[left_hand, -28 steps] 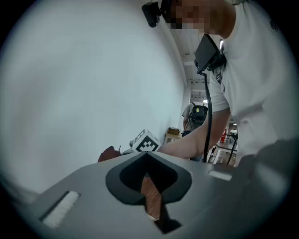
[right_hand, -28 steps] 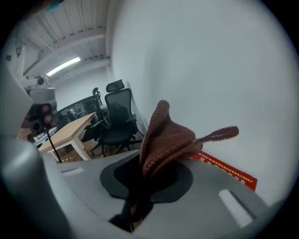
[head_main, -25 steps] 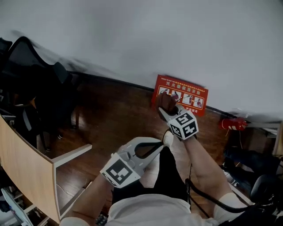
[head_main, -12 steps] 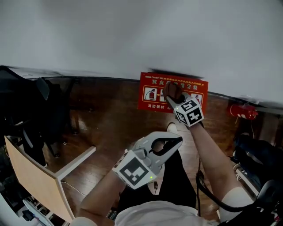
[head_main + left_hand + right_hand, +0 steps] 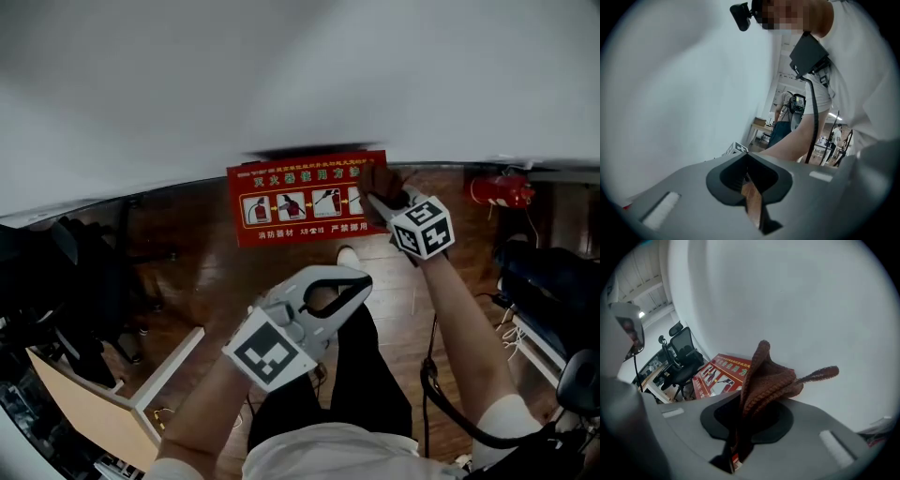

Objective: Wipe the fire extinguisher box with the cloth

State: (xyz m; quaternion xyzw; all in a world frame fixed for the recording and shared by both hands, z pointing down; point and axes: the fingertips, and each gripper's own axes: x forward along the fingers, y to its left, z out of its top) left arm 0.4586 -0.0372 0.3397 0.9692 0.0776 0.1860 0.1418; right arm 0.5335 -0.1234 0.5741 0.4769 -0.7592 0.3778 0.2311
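Note:
The fire extinguisher box (image 5: 300,199) is red with white pictograms and stands on the floor against the white wall. My right gripper (image 5: 382,195) is shut on a brown knitted cloth (image 5: 378,178), which it holds at the box's right end. In the right gripper view the cloth (image 5: 768,378) bunches out of the shut jaws of that gripper (image 5: 746,405), with the box (image 5: 718,373) behind it to the left. My left gripper (image 5: 360,279) hangs over the person's lap, shut and empty. The left gripper view shows that gripper (image 5: 750,174) with only a thin slit between its jaws.
A red fire extinguisher (image 5: 498,190) lies on the wood floor right of the box. Black office chairs (image 5: 89,272) and a wooden desk (image 5: 89,412) stand at the left. More dark gear (image 5: 553,295) sits at the right. The white wall (image 5: 281,75) is close ahead.
My right gripper has carried the cloth along the box from its left end to its right end. The left gripper stays shut over the lap. The head view has swung.

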